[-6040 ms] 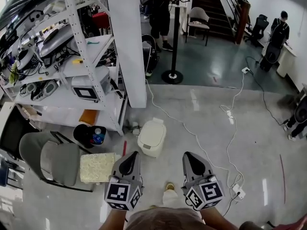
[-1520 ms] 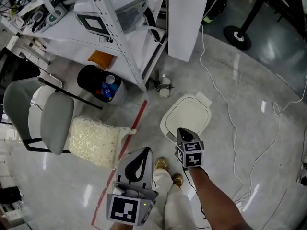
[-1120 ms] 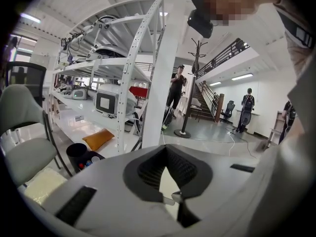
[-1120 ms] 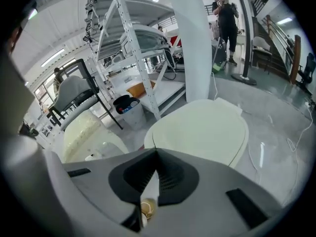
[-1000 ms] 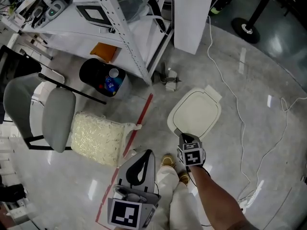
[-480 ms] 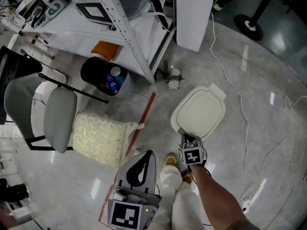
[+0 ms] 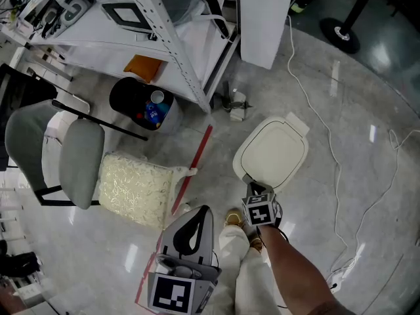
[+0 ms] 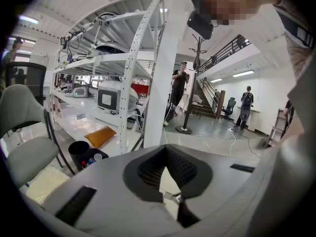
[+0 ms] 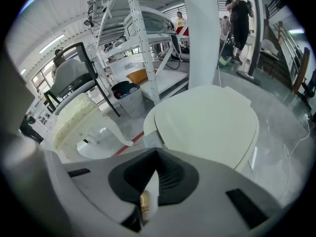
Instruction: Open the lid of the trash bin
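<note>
Bin point(image 7: 272, 155): cream-white, standing on the grey floor just right of a red tape line point(image 7: 194, 161) and near the foot of a white column point(image 7: 265, 20).
Lid point(image 9: 210, 120): down flat on the bin all round. A small tab projects at the far side, toward the column.
Right gripper point(image 7: 252, 185): held low, tip at the bin's near edge. The head view does not settle whether it touches. The right gripper view shows this gripper point(image 9: 157, 153) clenched, jaws tip to tip with nothing gripped and the lid just beyond them.
Left gripper point(image 7: 199, 211): held high over the person's leg, well apart from the bin. The left gripper view shows this gripper point(image 8: 165, 149) clenched too, jaws together and empty.
Rack point(image 7: 164, 25): white metal shelving left of the column, loaded with equipment.
Black bin point(image 7: 140, 104): open-topped, by the rack's foot, with bottles inside. It is well apart from the cream bin.
Chair point(image 7: 62, 163): grey, at far left.
Bag point(image 7: 139, 189): cream, textured, lying flat between the chair and the tape line.
Cable point(image 7: 323, 133): white, running across the floor to the right of the bin.
Shoe point(image 7: 231, 218): yellowish, just left of the right gripper.
</note>
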Available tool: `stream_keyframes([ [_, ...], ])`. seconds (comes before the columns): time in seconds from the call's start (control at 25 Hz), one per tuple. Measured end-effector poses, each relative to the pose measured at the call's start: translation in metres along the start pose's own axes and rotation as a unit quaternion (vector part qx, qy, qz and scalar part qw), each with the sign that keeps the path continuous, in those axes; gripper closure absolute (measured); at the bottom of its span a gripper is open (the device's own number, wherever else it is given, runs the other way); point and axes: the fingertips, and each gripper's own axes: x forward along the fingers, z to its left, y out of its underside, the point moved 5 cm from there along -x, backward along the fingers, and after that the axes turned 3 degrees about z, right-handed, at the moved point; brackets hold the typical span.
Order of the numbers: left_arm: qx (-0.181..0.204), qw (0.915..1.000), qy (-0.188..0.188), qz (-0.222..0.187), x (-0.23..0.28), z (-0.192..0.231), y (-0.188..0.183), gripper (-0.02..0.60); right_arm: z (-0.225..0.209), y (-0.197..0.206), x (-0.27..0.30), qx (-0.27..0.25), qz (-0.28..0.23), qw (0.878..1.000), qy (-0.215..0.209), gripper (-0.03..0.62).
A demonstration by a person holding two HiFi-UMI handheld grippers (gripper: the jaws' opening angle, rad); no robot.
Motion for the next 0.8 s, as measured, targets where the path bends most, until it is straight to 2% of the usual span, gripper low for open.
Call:
stream_keyframes([
  [0.24,-0.002,1.0,-0.003,0.0,-0.003,0.002,0.001,0.589,0.004,-0.001,0.001,-0.017,0.017,0.999,0.022,0.56],
  [0.48,-0.002,1.0,-0.001,0.001,-0.006,0.004,0.003,0.589,0.002,-0.003,0.001,-0.002,0.018,1.0,0.023,0.56],
  [0.6,-0.001,1.0,-0.003,0.0,-0.007,0.006,0.003,0.589,0.001,-0.005,0.0,0.024,0.02,0.999,0.013,0.562],
  [0.8,-0.002,1.0,0.0,-0.002,-0.011,0.005,0.001,0.589,0.005,-0.011,-0.02,0.025,-0.004,1.0,0.0,0.563],
])
